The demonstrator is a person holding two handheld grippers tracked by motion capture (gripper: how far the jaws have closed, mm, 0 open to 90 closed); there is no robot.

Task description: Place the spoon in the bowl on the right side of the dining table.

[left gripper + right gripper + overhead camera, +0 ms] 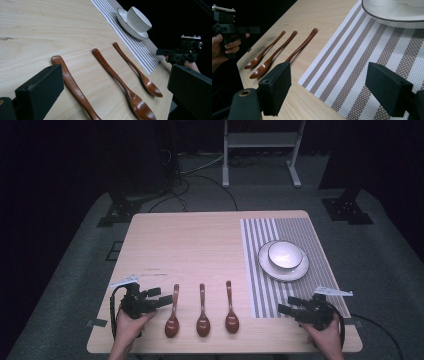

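**Three wooden spoons and a bowl setting on a table, with both grippers held at the near edge**

A light wooden table (200,240) carries three dark brown wooden spoons in a row near its near edge, handles pointing far and bowls near: the left spoon (173,319), the middle spoon (202,318) and the right spoon (231,315). They lie parallel and apart, none touching another. To their right lies a grey-and-white striped woven placemat (260,285); on its far part rests a white dark-rimmed plate (300,268) with a white dark-rimmed bowl (285,254) standing on it.

The left gripper (160,301), held in the left hand (127,327), sits just left of the left spoon, jaws wide apart and holding nothing. In the left gripper view its left jaw covers part of the left spoon's handle, and the lower frame edge cuts off that spoon's bowl. The right gripper (289,306), in the right hand (327,337), hovers over the near right corner of the placemat, jaws likewise spread wide and empty. In the right gripper view its left jaw hides the bowl end of the right spoon, and the plate is cut off by the upper edge, the bowl barely showing. Whether either gripper touches the table cannot be told. The surroundings beyond the table are dark; a pale frame (262,150) stands on the floor at the far side.
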